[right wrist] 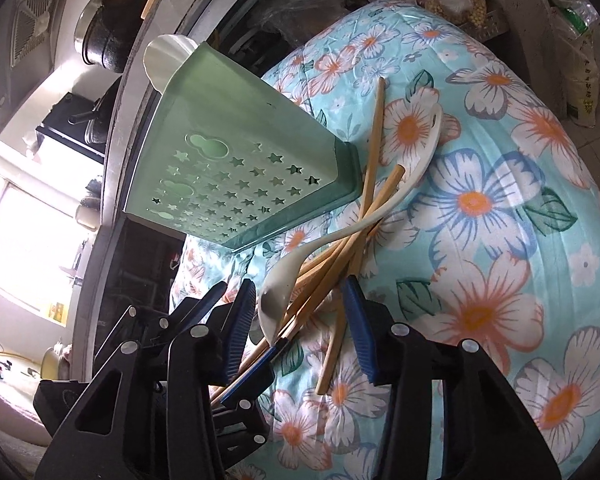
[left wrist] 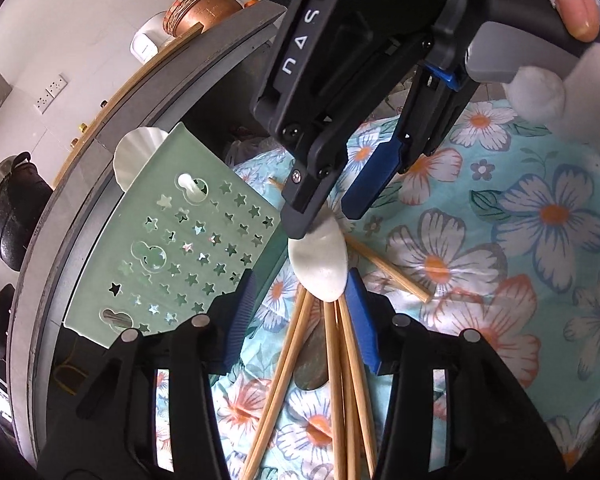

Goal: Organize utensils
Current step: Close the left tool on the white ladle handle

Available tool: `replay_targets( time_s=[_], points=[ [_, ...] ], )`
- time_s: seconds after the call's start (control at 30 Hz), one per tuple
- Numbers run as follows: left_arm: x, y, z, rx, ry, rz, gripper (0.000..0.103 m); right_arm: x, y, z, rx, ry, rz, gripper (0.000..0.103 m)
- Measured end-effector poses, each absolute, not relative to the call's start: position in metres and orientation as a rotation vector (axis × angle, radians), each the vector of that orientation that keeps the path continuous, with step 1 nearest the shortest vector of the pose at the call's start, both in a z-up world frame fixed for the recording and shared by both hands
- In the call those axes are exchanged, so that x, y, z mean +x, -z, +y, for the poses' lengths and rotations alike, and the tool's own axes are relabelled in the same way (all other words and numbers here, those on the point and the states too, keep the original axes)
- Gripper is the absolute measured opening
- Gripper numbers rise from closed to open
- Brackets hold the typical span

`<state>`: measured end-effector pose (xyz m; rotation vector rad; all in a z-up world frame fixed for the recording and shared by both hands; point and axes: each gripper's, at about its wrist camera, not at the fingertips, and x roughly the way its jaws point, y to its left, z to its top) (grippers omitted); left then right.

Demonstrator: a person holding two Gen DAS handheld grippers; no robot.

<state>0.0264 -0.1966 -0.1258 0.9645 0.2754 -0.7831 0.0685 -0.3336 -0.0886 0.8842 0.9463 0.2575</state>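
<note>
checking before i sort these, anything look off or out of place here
Yes. The green holder lies tipped on its side rather than upright. The chopsticks and white spoon lie loose in a crossed heap on the floral cloth beside it, not inside.

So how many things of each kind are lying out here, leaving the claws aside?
Chopsticks: at least 5 (they overlap, so the exact count is unclear)
White spoon: 1
Green holder: 1
White piece poking out of the holder's top: 1
Total: at least 8
</note>
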Motion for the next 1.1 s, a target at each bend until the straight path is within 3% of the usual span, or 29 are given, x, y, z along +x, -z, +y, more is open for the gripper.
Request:
replay_targets(
  time_s=[0.47,0.8,1.1],
  points=[
    [0.07,0.116,-0.189,0.732,0.843,0.505,0.044,0.091,0.08,-0.327,1.014,-0.398,0.922,0.043],
    [0.109,0.108,-0.184,0.594,0.855,0.625,0.02,0.083,0.079,-0.341,1.095,-0.423,0.866,0.043],
    [0.129,0.099,-0.165,0.483,0.819,0.668,0.012,0.059,0.087,-0.359,1.122,-0.351,0.839,0.043]
  ],
)
